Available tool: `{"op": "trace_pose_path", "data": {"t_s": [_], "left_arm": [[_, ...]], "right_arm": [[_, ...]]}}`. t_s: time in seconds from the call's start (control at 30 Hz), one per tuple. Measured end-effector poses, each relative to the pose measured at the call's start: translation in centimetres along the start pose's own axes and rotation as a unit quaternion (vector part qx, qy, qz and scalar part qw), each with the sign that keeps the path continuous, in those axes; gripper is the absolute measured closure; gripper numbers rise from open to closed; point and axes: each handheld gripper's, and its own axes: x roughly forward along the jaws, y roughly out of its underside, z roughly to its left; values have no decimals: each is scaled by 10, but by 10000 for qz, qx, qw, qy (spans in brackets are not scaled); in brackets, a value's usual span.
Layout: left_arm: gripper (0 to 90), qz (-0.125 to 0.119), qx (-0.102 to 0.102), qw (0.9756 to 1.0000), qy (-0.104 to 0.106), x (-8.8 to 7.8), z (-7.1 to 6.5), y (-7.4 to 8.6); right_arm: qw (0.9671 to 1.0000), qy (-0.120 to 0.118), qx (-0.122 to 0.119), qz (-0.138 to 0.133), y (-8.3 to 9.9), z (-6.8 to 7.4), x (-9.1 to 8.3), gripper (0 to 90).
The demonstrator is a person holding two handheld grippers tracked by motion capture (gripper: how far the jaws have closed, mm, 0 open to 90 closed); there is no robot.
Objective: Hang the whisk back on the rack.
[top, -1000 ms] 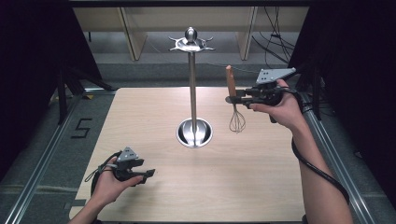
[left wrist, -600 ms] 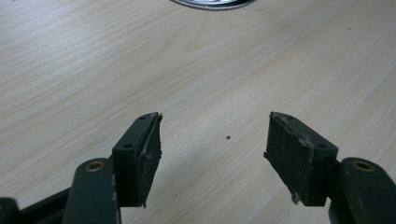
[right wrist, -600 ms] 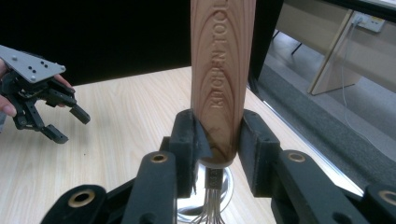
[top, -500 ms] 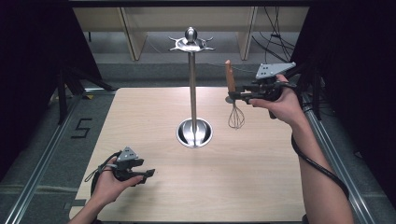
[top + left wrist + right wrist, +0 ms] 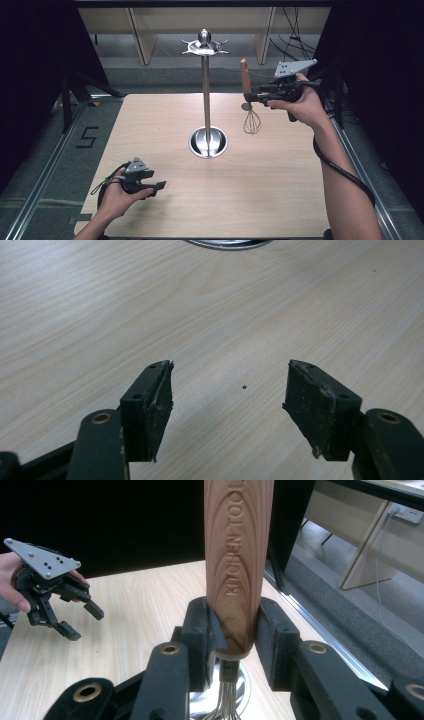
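Left gripper (image 5: 159, 185): nearest the person, low over the near left part of the table (image 5: 280, 200); held in the left hand (image 5: 117, 197); jaws stand well apart with nothing between them; the left gripper view shows bare wood under the gap between its two black pads (image 5: 155, 405).
Table: light wood, rectangular; bare around the left gripper; a dark speck lies on the grain just ahead of the open jaws.
Stand (image 5: 206, 100): a tall metal pole rising upright from a round shiny base at mid-table; a knob and short hooks at its top; the base edge also shows at the top of the left gripper view (image 5: 227, 243).
Whisk (image 5: 251, 117): to the right of the stand, held up off the table; upright, wooden handle on top, wire loops hanging below; apart from the pole; handle reads "KITCHEN TOOL" in the right gripper view (image 5: 239, 565).
Right gripper (image 5: 248, 97): raised over the far right part of the table in the right hand (image 5: 300, 102); jaws closed on the lower end of the whisk handle, one pad on each side; grey plate on top.
Behind: pale shelving beyond the far edge; dark curtains at both sides.
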Motion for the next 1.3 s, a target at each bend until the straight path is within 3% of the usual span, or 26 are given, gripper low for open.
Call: {"op": "trace_pose_path", "data": {"t_s": [0.03, 0.37, 0.7, 0.83, 0.9, 0.93, 1.1, 1.2, 1.3], "left_arm": [[346, -8, -1, 10000, 7, 0, 0, 0], [346, -6, 2, 10000, 29, 0, 0, 0], [345, 30, 44, 10000, 38, -1, 0, 0], [345, 5, 9, 10000, 20, -1, 0, 0], [345, 1, 9, 10000, 38, -1, 0, 0], [345, 0, 11, 10000, 38, -1, 0, 0], [346, 2, 10, 10000, 39, -1, 0, 0], [345, 6, 13, 10000, 40, -1, 0, 0], [345, 1, -2, 10000, 11, 0, 0, 0]], "right_arm": [[10000, 37, 18, -85, 0, 0, 1, 697], [10000, -90, 11, -8, -4, -4, 3, 697], [10000, -58, 60, -36, -8, -7, 4, 697], [9999, -130, -17, -4, -11, -9, 3, 696], [9999, -55, -61, -63, -11, -10, 5, 697], [9999, -90, 53, -42, -12, -8, 5, 697], [9999, -122, 82, -57, -13, -11, 6, 697], [9999, -133, -30, -56, -13, -13, 7, 697], [9998, -181, 97, 1, -14, -13, 6, 696]]}}
